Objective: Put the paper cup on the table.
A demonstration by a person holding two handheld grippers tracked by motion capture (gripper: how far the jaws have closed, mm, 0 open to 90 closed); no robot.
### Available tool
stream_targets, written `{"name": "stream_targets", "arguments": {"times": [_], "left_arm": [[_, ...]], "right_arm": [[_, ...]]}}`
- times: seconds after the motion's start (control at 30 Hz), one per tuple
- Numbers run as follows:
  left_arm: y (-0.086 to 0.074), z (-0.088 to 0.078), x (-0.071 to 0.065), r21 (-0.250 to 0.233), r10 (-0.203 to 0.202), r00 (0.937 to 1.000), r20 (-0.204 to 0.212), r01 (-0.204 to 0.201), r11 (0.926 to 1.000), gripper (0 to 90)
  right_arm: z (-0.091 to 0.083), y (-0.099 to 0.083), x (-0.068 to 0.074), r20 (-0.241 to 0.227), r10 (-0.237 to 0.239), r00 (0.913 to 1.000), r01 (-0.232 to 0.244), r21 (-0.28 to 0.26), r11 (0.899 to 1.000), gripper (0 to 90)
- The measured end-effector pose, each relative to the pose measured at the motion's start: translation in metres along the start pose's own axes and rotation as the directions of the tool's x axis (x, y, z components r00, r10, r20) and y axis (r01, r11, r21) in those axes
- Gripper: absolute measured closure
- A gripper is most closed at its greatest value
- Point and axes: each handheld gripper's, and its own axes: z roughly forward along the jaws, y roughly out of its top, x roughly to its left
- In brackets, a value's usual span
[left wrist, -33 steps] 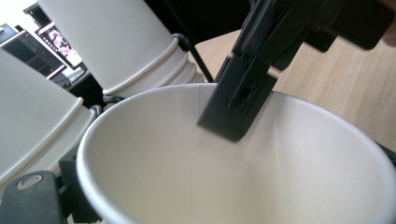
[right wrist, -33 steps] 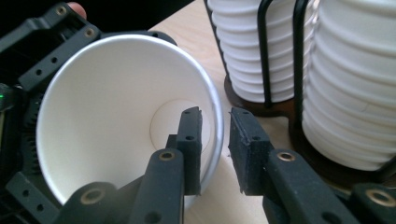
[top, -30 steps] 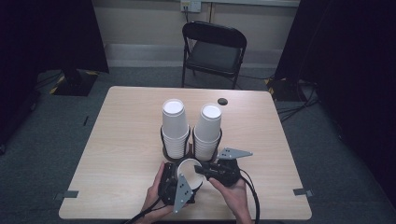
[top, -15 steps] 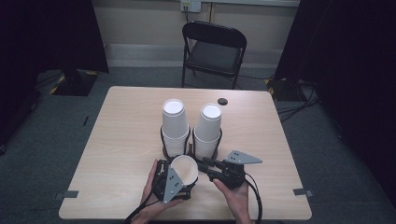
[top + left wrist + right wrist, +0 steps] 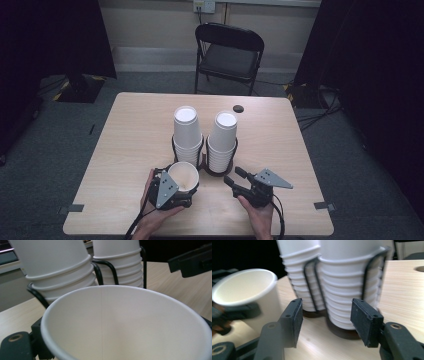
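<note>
A white paper cup stands mouth up in my left gripper, which is shut on its lower wall near the table's front edge. The left gripper view looks into this cup. Just behind it, two stacks of upside-down white cups sit in a black wire holder. My right gripper is to the right of the held cup and apart from it. Its jaws have just been opening, and nothing is between them. In the right gripper view the right gripper faces the right stack, with the held cup at left.
The wooden table has bare room left and right of the holder. A small dark round object lies near the far edge. A black folding chair stands behind the table. Dark curtains hang on both sides.
The two grippers were together at the cup. The right gripper has let go of it, opened and drawn off to the right, while the left gripper carried the cup to the left.
</note>
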Motion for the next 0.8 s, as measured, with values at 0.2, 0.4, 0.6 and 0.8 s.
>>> {"name": "stream_targets", "arguments": {"times": [0.2,0.4,0.6,0.8], "left_arm": [[0.000,-0.006,0.018,-0.023,-0.053,0.9984,-0.019,0.053,0.9984,9.4],[0.001,-0.008,0.040,-0.042,-0.119,0.9917,-0.051,0.117,0.9923,9.3],[0.001,-0.006,0.063,-0.051,-0.166,0.9839,-0.066,0.163,0.9853,9.3],[0.001,-0.001,0.080,-0.052,-0.198,0.9758,-0.092,0.194,0.9796,9.3]], "right_arm": [[-0.006,-0.011,-0.008,0.101,-0.019,0.9947,0.022,-0.026,0.999,37.1],[-0.007,-0.020,-0.017,0.176,-0.028,0.9840,0.036,-0.042,0.998,35.4],[-0.010,-0.028,-0.023,0.209,-0.013,0.9778,0.029,-0.075,0.997,29.2],[-0.010,-0.032,-0.026,0.252,-0.033,0.9671,0.051,-0.064,0.997,24.3]]}}
